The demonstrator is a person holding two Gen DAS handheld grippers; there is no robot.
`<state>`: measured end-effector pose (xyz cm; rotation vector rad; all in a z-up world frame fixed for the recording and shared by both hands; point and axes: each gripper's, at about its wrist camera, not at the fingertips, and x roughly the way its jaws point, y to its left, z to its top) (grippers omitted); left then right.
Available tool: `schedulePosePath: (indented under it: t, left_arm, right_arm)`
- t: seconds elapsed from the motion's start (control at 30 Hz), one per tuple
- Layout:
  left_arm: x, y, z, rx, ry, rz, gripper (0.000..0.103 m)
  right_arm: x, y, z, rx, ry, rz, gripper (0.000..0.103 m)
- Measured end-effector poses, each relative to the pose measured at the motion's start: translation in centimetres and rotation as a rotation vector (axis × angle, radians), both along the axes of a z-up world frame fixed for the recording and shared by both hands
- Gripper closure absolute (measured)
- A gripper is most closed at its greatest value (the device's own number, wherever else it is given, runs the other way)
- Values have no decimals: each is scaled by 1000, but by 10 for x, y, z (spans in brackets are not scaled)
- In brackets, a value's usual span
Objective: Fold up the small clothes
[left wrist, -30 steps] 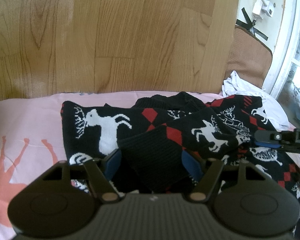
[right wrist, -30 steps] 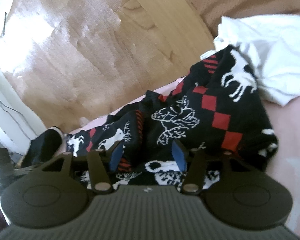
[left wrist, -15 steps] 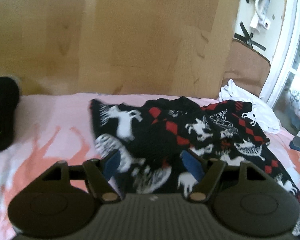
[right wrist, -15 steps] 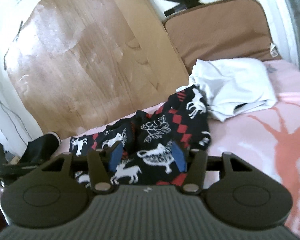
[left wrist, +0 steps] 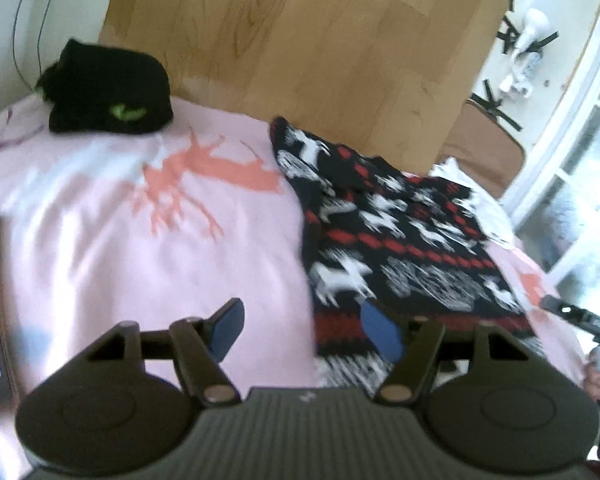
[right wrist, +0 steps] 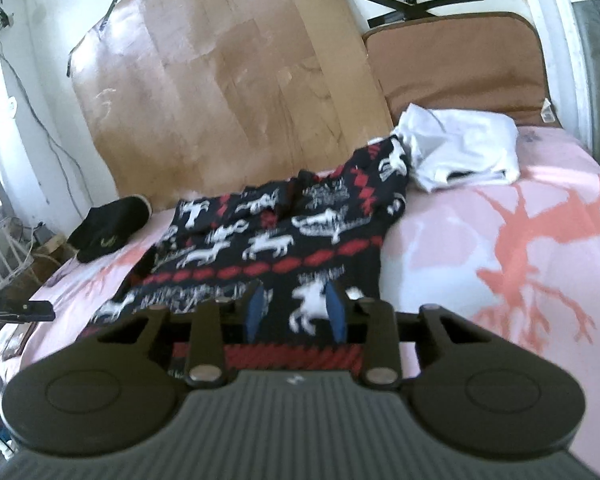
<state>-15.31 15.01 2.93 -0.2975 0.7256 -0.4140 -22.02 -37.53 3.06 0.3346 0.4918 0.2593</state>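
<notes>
While the patterned sweater (right wrist: 284,248) lies spread on the pink bed cover (right wrist: 480,248) at centre frame in the right wrist view, we read the step as regrasping its near hem for the next fold. Our right tongs (right wrist: 294,312) have just been closing over the red-striped hem at lower centre, the cloth showing between the blue pads, though we cannot tell whether they pinch it yet. In the left wrist view the sweater (left wrist: 400,240) fills the right half, and our left tongs (left wrist: 302,332) stand spread over bare cover beside its lower left corner, holding nothing. The next move calls for seating both tongs on the hem corners. A folded white garment (right wrist: 460,148) rests at upper right.
</notes>
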Motion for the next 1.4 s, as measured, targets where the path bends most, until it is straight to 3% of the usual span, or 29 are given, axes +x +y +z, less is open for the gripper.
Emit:
schedulePosePath:
  t: [0.17,0.3,0.53,0.6,0.63,0.67,0.7,0.83,0.93,1.07,1.2,1.37,1.4]
  left_arm:
    - [-32,-22,-5,-19,0,-39,33]
    - [-54,-32,-20,-18,56,-12,32]
    - [-92,-45,-33,-65,77,1,32]
    - [-94,-50,-35,-59,66,-6,52]
    - [-95,-52,-36,-43,59,1,61]
    - [-93,-53,-36,-36,65,0,80]
    - [-93,-54,-38,-44,81,-7,92]
    - [-96,-47,-36,-93,73,-16,92]
    - [-94,-37,-25,-177,47,-22,92]
    - [-75,-29,0,-242,-9,-14,92]
    - [-28,-29,24,-266,-52,11,92]
    - [63,-44,45,-266,-48,60,91]
    - [83,-49,45,-255,-52,79,82]
  right_arm:
    - [-32,-18,-6,8,9,-25,63]
    - [-55,-29,-18,36,44,-43,58]
    - [-76,-15,-39,66,94,42,53]
    - [-77,-5,-40,37,75,66,56]
    - [-76,-2,-40,27,73,68,63]
    - [-75,-1,-41,27,79,65,80]
    - [-73,-1,-42,32,91,64,87]
    - [-80,-6,-34,78,48,58,89]
    - [-77,-13,-19,133,-14,42,90]
    - [-49,-21,4,191,-73,24,90]
    - [-5,-28,19,217,-97,19,90]
    - [70,-36,24,220,-66,-24,89]
    - [84,-39,23,211,-55,-41,88]
